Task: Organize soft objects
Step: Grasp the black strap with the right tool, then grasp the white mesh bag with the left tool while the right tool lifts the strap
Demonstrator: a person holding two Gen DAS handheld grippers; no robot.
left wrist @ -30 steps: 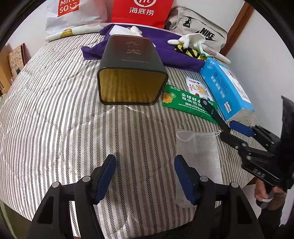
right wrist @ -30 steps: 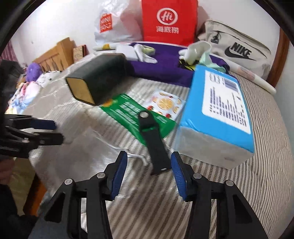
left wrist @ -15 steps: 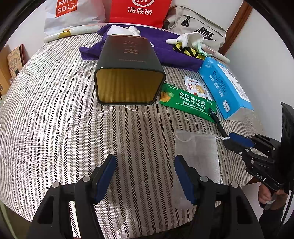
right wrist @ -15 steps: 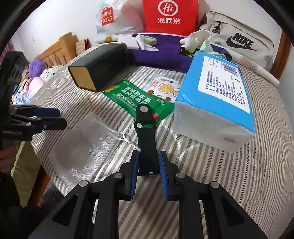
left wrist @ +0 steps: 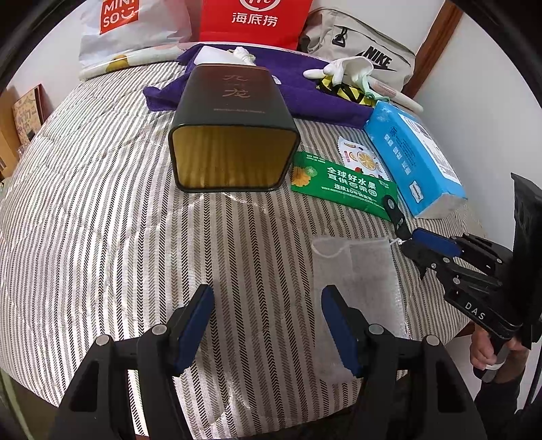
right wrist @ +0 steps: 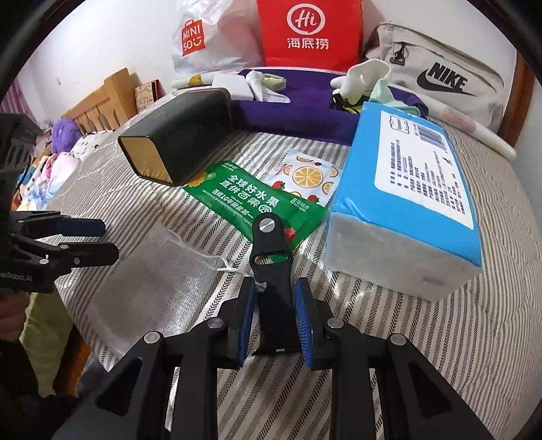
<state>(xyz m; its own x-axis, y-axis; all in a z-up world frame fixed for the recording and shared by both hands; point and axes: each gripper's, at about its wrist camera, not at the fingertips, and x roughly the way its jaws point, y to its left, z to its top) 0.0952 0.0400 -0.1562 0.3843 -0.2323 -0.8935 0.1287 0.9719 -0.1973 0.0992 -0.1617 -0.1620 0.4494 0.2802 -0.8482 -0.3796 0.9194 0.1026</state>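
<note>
Bedding (left wrist: 101, 210) in grey-and-white stripes carries everything here. Against the wall at its far edge stand a red bag (right wrist: 310, 32), a white shopping bag (right wrist: 210, 40) and a beige backpack (right wrist: 440, 81), with a purple cloth (left wrist: 298, 98) spread before them. A dark tin (left wrist: 233, 135) lies on its side, gold mouth toward the near edge. A blue tissue pack (right wrist: 406, 199) sits at the right, with a green wipes packet (right wrist: 257, 206) between it and the tin. A translucent mesh pouch (left wrist: 352, 270) lies flat near the bed's front edge, its drawstring end just beside the black strap (right wrist: 271, 270). The right gripper (right wrist: 272, 321) has its blue pads clamped on that strap, whose far end rests on the green packet. The left gripper (left wrist: 267, 325) hovers low with its fingers spread wide, one over the pouch's edge.
</note>
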